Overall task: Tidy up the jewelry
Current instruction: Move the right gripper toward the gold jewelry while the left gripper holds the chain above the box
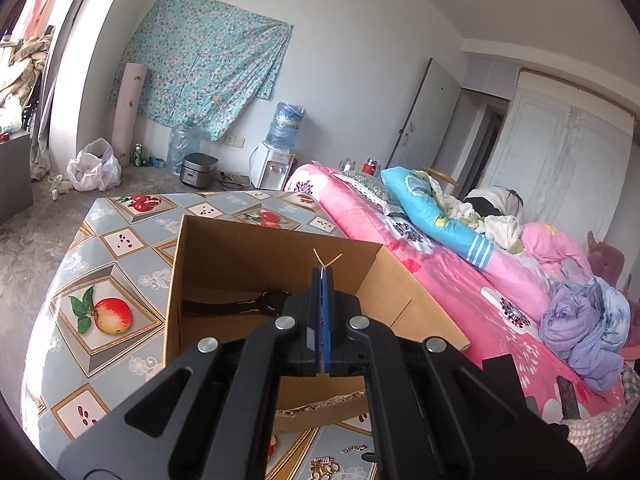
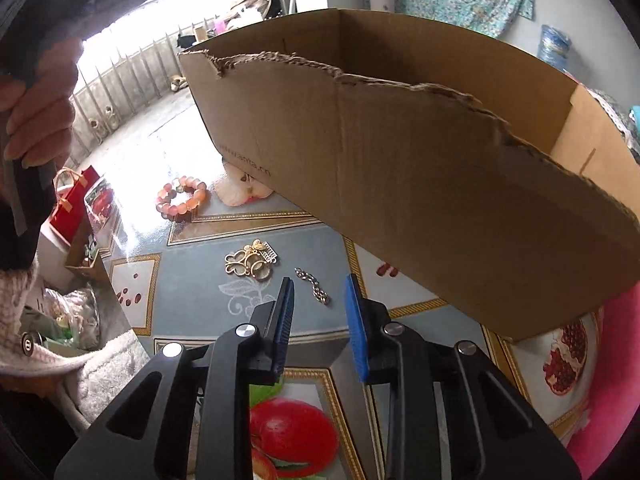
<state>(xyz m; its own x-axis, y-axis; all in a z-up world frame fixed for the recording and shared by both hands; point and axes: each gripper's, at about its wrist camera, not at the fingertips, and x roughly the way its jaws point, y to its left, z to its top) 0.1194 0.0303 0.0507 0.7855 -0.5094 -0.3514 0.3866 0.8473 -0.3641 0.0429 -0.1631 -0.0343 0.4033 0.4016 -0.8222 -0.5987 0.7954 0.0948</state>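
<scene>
Jaws of your left gripper (image 1: 325, 270) pinch a thin gold piece (image 1: 328, 259) over the cardboard box (image 1: 224, 256) at frame center, while your right gripper (image 2: 319, 300) spreads around a silver chain (image 2: 316, 287) on the desk (image 2: 192, 292).

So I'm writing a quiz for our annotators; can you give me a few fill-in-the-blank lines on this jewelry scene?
1. The left gripper is shut on a thin gold piece, held over the open cardboard ____.
2. Already inside the box lies a dark ____.
3. The right gripper is ____, with a silver chain on the table between its fingers.
4. The beaded bracelet on the tablecloth lies ____ the box.

Missing words: box; watch; open; outside
</scene>
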